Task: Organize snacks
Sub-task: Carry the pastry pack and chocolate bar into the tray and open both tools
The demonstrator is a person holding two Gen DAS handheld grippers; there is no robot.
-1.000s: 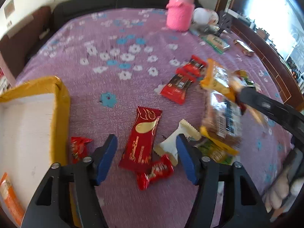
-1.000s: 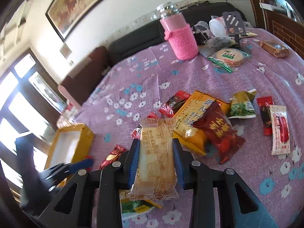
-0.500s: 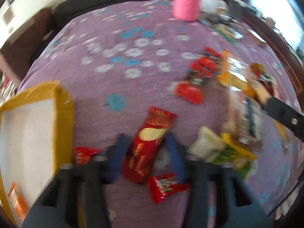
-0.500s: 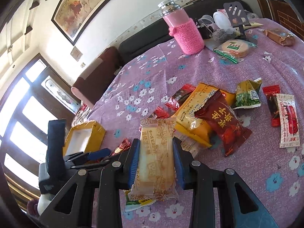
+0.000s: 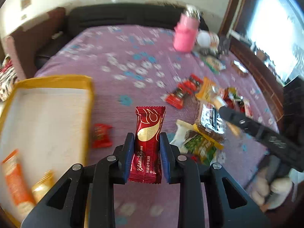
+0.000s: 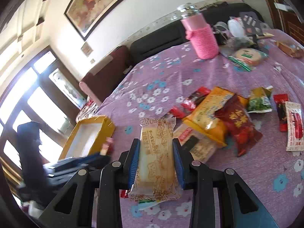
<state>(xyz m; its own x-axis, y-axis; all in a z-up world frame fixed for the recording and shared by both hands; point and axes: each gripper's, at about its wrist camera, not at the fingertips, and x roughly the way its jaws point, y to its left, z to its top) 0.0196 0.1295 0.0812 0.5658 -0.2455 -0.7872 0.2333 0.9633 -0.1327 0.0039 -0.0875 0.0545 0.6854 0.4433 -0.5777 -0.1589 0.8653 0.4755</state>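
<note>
My left gripper [image 5: 146,142] is shut on a dark red Golden Crown snack bar [image 5: 148,142] and holds it above the purple flowered cloth, just right of the yellow box [image 5: 57,81]. The box has a white inside and holds an orange packet [image 5: 15,178] and a gold one [image 5: 41,186]. My right gripper [image 6: 156,148] is shut on a pale cream biscuit pack [image 6: 156,157], held above the cloth. The box also shows in the right wrist view [image 6: 106,125]. Loose snacks lie in a pile to the right [image 6: 210,114].
A pink knit-covered bottle [image 6: 201,36] stands at the far side with wrapped items near it. A small red candy [image 5: 101,134] lies beside the box. Green and white packets [image 5: 197,142] lie right of my left gripper. The table edge runs along the right.
My left gripper closed on the dark red bar and lifted it off the cloth, nearer the box. My right gripper still holds the biscuit pack, slightly raised.
</note>
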